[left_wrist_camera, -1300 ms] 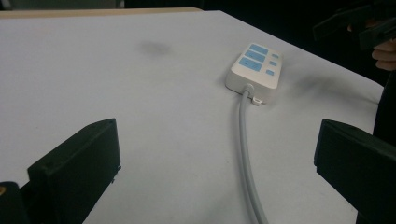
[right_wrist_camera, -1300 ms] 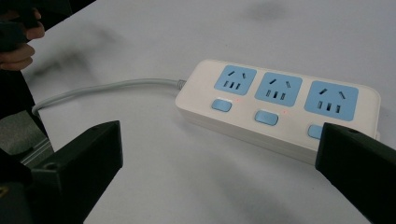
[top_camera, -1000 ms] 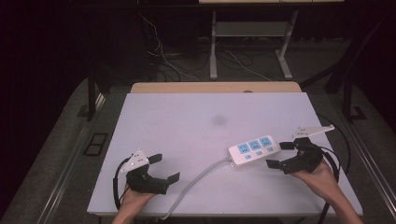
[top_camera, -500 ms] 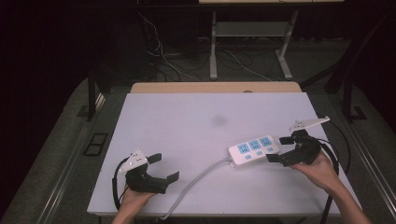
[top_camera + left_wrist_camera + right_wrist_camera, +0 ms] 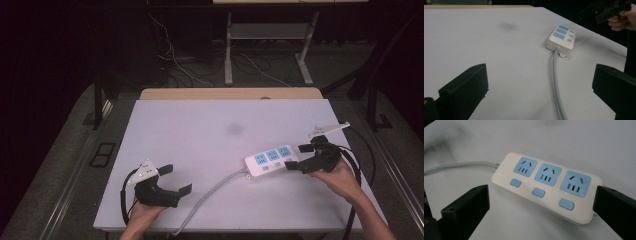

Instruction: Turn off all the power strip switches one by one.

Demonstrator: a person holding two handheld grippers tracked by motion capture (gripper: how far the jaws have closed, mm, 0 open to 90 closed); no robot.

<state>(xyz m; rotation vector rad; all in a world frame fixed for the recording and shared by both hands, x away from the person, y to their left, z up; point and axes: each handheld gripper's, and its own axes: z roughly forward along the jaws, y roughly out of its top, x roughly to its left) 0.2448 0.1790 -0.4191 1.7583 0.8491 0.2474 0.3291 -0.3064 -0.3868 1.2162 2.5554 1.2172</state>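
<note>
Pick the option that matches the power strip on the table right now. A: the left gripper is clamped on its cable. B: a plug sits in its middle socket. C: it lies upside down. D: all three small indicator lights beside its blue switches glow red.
D: in the right gripper view the power strip lies face up with three empty sockets and a red dot lit beside each blue switch; the left gripper sits open, apart from the cable.

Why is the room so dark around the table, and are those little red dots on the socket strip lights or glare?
High view: light falls on the white table, and the floor behind fades to black. Right gripper view: three sharp red dots glow beside the switches of the power strip, likely indicator lights; the near black jaws look soft.
</note>
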